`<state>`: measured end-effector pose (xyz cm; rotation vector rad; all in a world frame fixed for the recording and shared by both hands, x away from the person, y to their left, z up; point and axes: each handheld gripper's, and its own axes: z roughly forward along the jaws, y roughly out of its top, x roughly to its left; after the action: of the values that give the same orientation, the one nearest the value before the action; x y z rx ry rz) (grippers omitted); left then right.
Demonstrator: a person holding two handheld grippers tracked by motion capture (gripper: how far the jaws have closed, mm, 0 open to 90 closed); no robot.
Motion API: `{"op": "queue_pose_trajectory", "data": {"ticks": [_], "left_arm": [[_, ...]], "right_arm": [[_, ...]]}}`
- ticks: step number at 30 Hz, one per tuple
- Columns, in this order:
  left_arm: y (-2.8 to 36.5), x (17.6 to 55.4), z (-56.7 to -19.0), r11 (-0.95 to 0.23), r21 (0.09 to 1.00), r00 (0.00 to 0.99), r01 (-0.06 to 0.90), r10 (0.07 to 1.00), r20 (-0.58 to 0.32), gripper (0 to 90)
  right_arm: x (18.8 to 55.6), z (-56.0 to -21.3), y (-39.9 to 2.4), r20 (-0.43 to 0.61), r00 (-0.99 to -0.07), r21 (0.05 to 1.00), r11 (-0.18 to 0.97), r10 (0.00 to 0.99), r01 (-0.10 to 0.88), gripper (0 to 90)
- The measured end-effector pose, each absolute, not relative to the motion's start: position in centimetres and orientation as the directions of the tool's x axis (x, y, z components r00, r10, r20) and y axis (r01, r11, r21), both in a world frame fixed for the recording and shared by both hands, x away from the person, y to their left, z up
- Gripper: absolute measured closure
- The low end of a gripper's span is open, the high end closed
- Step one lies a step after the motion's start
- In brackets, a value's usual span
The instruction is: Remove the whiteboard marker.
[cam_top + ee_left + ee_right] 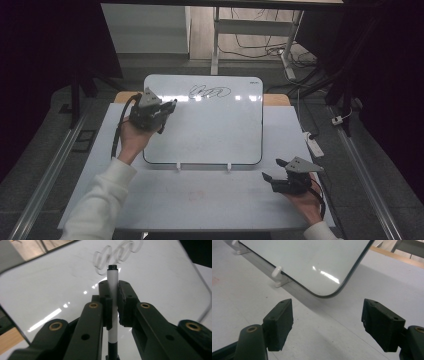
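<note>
A white whiteboard lies on the table, with a black scribble near its far edge. My left gripper hovers over the board's far left corner, shut on a white marker with a black tip that points toward the scribble. The marker stands upright between the pads of my left gripper. My right gripper rests near the table's front right, off the board, and is open. In the right gripper view, nothing is between the jaws of my right gripper, and the board's rounded corner lies just ahead.
The board sits on a pale table and rests against two small white pegs at its near edge. A white power strip lies on the floor to the right. Desk legs and cables stand beyond the table.
</note>
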<state>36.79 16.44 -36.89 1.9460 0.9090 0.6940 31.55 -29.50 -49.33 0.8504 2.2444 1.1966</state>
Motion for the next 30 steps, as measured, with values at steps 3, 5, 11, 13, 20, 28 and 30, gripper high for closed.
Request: {"op": "queue_pose_trajectory", "data": {"ticks": [3,5,11,13,20,28,30], "left_arm": [[16.3,35.0,-37.7,-0.357,0.882,0.622,0.309,0.777,0.096,81.7],[16.1,34.0,-38.2,-0.343,0.889,0.65,0.302,0.756,0.071,81.7],[14.9,32.0,-39.6,-0.308,0.907,0.718,0.289,0.696,0.008,81.7],[14.2,31.6,-39.9,-0.313,0.907,0.734,0.281,0.679,0.007,81.7],[11.6,30.7,-41.1,-0.337,0.904,0.791,0.261,0.612,0.0,81.7],[8.7,30.4,-42.4,-0.363,0.896,0.823,0.255,0.568,-0.005,81.7],[7.9,30.2,-42.6,-0.366,0.897,0.829,0.248,0.559,-0.001,81.7]], "right_arm": [[31.6,-49.2,-29.3,-0.086,-0.713,0.852,0.423,0.696,0.31,25.6],[31.6,-49.0,-28.9,-0.05,-0.724,0.856,0.403,0.688,0.324,26.2],[31.4,-48.5,-27.8,-0.027,-0.747,0.861,0.395,0.665,0.32,26.6],[31.2,-48.4,-27.2,-0.027,-0.754,0.862,0.397,0.657,0.315,26.6],[31.0,-47.8,-24.8,0.022,-0.79,0.857,0.396,0.613,0.331,27.7],[30.5,-47.0,-19.5,0.111,-0.836,0.855,0.378,0.537,0.356,29.4],[30.4,-47.0,-18.8,0.123,-0.84,0.854,0.374,0.529,0.361,29.5]]}}
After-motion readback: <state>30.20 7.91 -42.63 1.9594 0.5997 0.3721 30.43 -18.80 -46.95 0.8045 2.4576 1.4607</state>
